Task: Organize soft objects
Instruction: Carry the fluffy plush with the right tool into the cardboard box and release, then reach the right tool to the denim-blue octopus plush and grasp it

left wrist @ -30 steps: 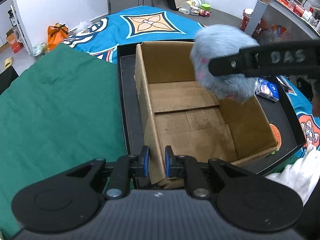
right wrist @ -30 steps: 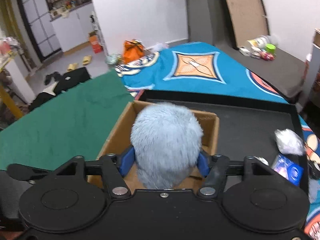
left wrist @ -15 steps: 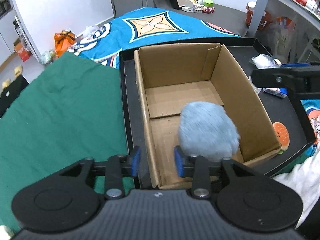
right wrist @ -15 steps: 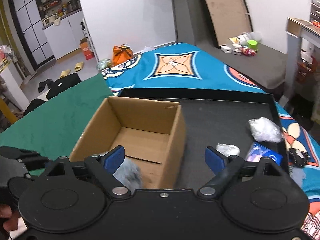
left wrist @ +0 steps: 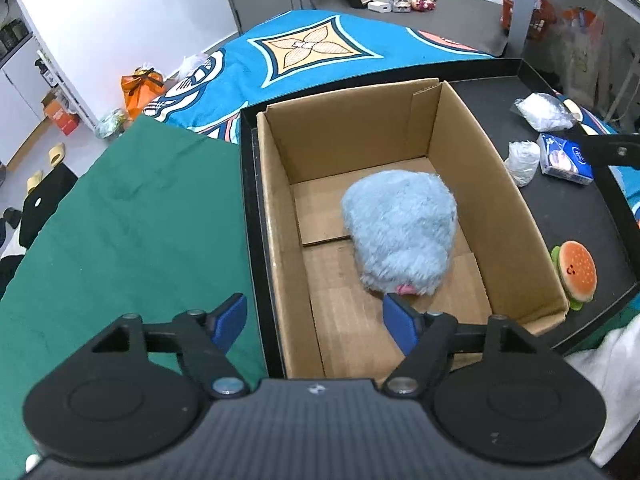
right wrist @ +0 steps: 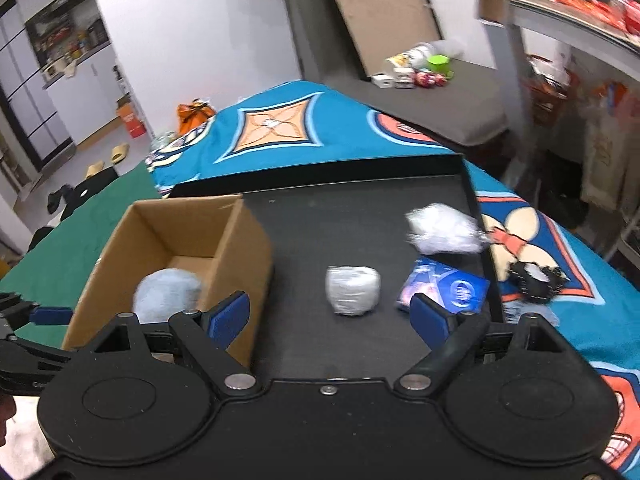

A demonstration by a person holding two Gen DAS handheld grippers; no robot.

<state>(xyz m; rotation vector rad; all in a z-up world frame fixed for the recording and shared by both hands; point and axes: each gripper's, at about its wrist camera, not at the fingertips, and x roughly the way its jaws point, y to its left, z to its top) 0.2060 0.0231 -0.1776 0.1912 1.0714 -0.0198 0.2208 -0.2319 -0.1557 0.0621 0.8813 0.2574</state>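
Right tool [right wrist: 330, 316] gapes wide, empty; left tool [left wrist: 314, 322] has just been opening, released, straddling the cardboard box [left wrist: 460, 152] wall.

We see a light blue plush toy [left wrist: 400, 236] with long, shaggy, matt fur, lying on the rough brown corrugated cardboard of an open box [left wrist: 472, 168] (its cut edges look raw and fibrous). The box stands in a black tray [right wrist: 360, 232] with a dull, slightly grainy finish. Beside it spreads a green cloth [left wrist: 132, 220], matt and felt-like, and a blue patterned fabric [left wrist: 320, 48] with a smooth printed face. A small bundle [right wrist: 352, 290] looks wrapped in crinkly, faintly shiny film, and the blue packet [right wrist: 444, 286] is glossy. Both grippers [left wrist: 316, 322] [right wrist: 332, 314] show matt black plastic with blue rubbery-looking pads [left wrist: 230, 320] and bright metal pins.
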